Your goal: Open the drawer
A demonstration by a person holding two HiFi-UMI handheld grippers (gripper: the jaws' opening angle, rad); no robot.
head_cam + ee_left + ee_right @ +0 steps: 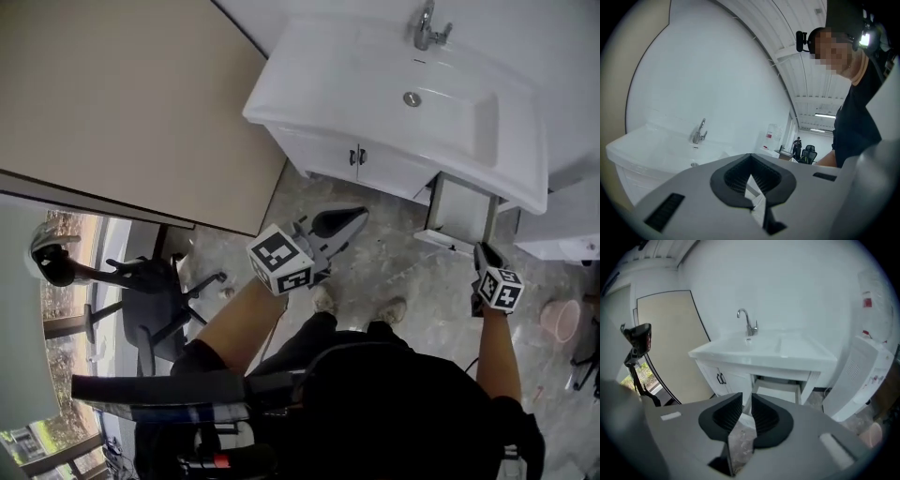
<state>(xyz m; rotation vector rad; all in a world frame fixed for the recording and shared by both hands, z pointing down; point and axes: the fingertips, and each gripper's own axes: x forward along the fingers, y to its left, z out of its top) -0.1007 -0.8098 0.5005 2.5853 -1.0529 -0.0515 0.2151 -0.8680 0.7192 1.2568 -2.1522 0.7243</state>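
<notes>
Two grippers hang nearest you above the speckled floor [394,270], and neither holds anything. Your left gripper [356,217] has its jaws pressed together on nothing. Your right gripper [746,397] shows a narrow slot between its pads, through which only floor is seen.

Beyond them is the drawer [450,242], already pulled out from the white vanity [319,148] with its front panel toward you. Treat it as a rigid box that probably runs freely only along its runners and resists any sideways or twisting pull. It looks empty, so it is likely light. Its smooth painted faces may slip under the pads. No knob can be made out on the front. The top edge of the front panel, near its middle, is therefore the likeliest hold: set the pads astride it and draw straight toward you. Judged from how it lies, little travel seems left.

The drawer lies ahead of your right gripper and well apart from it, a little right of the slot in that gripper's view. It is far right of your left gripper. It sits right of the two cabinet doors [358,157], beneath the right end of the sink basin [412,131]. Farthest off stands the faucet [427,26].
</notes>
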